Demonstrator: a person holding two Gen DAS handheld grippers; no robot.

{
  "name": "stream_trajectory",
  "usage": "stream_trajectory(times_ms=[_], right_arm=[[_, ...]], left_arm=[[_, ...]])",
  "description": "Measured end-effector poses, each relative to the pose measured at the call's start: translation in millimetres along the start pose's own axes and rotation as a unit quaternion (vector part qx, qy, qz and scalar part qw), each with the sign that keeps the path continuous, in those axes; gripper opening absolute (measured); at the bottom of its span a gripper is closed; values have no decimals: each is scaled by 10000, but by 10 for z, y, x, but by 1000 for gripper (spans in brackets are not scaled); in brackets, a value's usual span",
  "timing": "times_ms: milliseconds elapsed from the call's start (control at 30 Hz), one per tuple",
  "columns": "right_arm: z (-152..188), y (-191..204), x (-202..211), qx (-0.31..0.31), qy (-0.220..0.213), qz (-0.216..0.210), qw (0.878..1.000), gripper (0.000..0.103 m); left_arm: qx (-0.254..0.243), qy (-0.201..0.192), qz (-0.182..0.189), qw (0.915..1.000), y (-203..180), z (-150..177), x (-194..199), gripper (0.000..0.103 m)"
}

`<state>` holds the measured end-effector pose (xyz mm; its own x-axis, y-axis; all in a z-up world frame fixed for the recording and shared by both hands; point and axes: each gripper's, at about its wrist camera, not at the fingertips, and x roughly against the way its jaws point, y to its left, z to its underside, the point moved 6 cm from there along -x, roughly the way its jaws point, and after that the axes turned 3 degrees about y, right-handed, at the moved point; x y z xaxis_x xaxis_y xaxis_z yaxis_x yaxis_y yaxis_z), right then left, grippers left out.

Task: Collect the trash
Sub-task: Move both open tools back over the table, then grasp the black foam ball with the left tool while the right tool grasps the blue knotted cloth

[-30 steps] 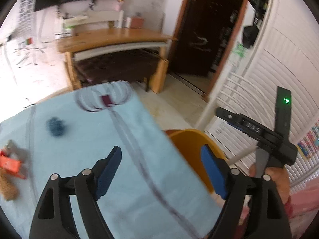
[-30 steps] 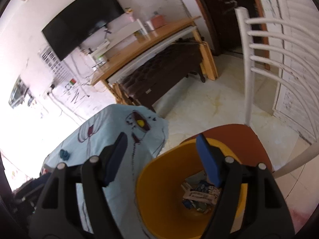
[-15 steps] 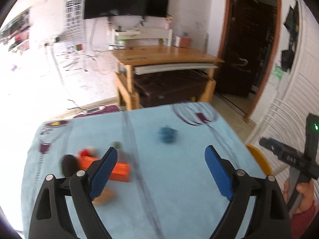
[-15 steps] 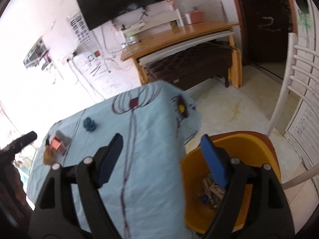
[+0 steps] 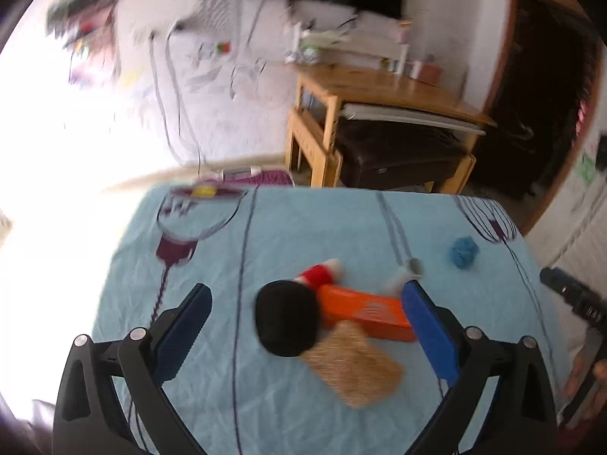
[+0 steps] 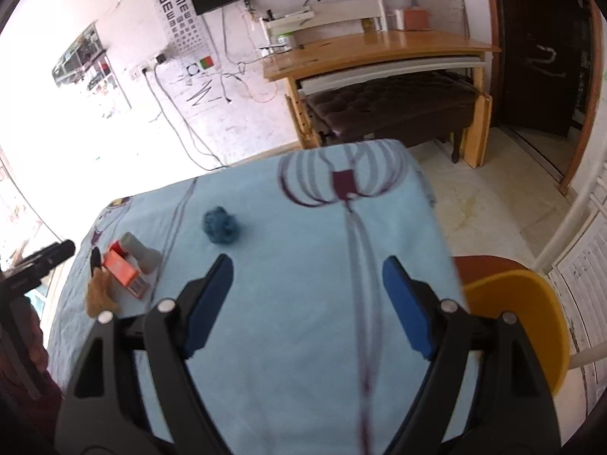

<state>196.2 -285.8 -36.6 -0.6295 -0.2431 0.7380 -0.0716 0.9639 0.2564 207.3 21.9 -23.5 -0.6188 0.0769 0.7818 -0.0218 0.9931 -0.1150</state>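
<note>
Left wrist view
left gripper (image 5: 303,326): spread wide, nothing between the pads; jaws just been opening; hovering above the near cluster.
orange box (image 5: 366,313): near centre of the blue cloth (image 5: 303,227); probably light, stiff card with flat sides; best pinched across the narrow width.
black cap (image 5: 286,322): touching the box's left end; likely hard and smooth, could slip.
tan pad (image 5: 353,366): nearest piece, partly under the cap; looks soft and flimsy; take by an edge.
red-and-white piece (image 5: 322,273): just beyond the cap; blurred, nature unclear.
blue wad (image 5: 463,252): far right, well apart; soft, crushable.
In the way: pieces crowd each other, so a wide closing may catch two.

Right wrist view
right gripper (image 6: 307,299): spread, empty, over bare cloth.
blue wad (image 6: 221,226): far left of the fingers, alone, easy to reach.
orange box (image 6: 125,273): far left, grey piece beside it.
yellow bin (image 6: 531,326): right, off the table edge on a chair; contents hidden here.
wooden desk (image 6: 379,49): far, clear of the work.
</note>
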Motion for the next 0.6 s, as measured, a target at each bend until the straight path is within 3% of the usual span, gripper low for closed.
stream_trajectory(times_ms=[167,500,600], right_arm=[[-104,306,-299,115,214,-68,9997,78],[-190,613,-654,321,492,-104,9982,78],[-242,655,-736,233,551,-141,9981,82]], left_arm=[[276,186,39,9994,249,18,-165,95],[204,566,121,9981,205,115,-443,95],[190,557,158,9981,196,161,-458,92]])
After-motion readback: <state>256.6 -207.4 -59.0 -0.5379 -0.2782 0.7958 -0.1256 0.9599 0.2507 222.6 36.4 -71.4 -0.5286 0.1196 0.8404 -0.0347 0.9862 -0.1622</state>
